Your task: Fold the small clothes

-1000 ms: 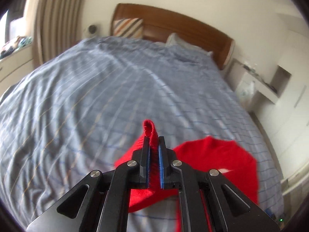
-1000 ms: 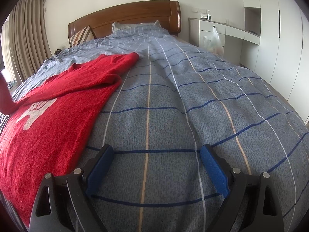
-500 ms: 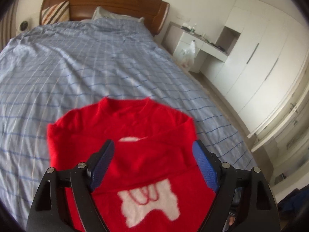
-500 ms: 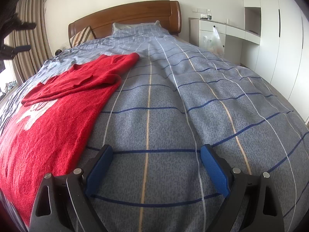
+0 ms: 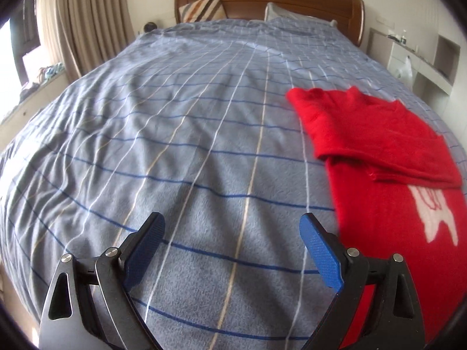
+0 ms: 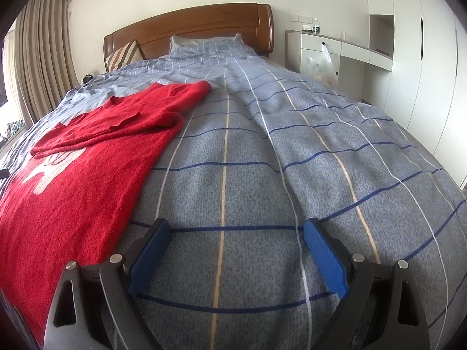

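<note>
left gripper (image 5: 230,233) jaws just spread, empty | right gripper (image 6: 236,239) jaws spread | sweater (image 5: 379,157) beside

Red sweater (image 5: 388,175) with white motif, flat on bed, sleeve folded across

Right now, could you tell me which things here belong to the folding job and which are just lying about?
For the job: red jumper, sleeves folded in; bed cover it lies on.

Lying about: striped cushion, plastic bag, curtains.

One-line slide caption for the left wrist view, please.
Open left gripper over blue checked bedspread; red knitted sweater, sleeves folded in, lies at its right.
</note>
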